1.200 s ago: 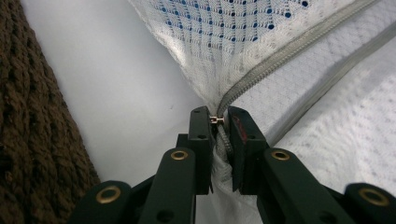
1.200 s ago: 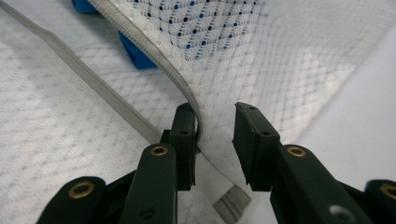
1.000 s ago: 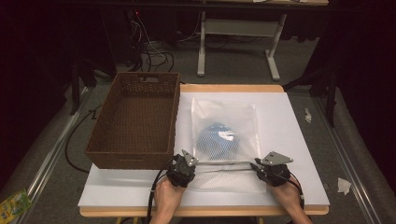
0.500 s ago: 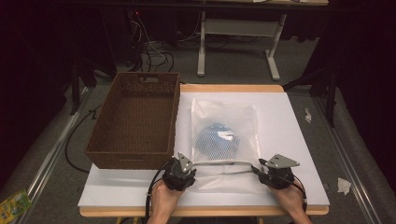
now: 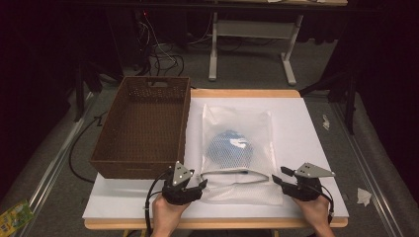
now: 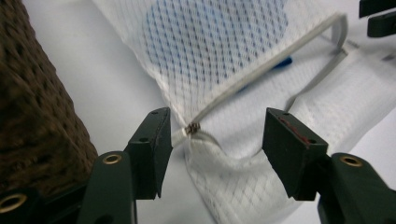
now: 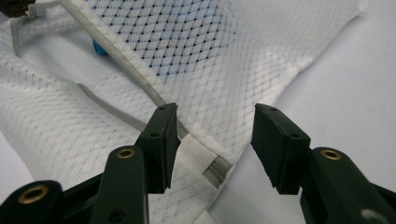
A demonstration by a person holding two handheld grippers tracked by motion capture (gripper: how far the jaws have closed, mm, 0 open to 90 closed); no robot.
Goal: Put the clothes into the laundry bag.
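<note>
Left tool (image 5: 197,183) sits at the near left corner of the mesh laundry bag (image 5: 237,148); its jaws have just been opening and now stand apart, gripping nothing. From the left gripper view the zipper pull (image 6: 193,127) lies between the jaws, free of both pads. Right tool (image 5: 279,177) sits at the bag's near right corner; its jaws have likewise just been opening, pads clear of the mesh, with the zipper end (image 7: 215,170) lying between them. Bag lies flat on the white surface (image 5: 316,148), zipper edge partly open along the near side. Blue item (image 5: 228,147) shows inside the bag, probably cloth; mesh blurs it. Brown wicker basket (image 5: 143,126) stands just left of the bag.
</note>
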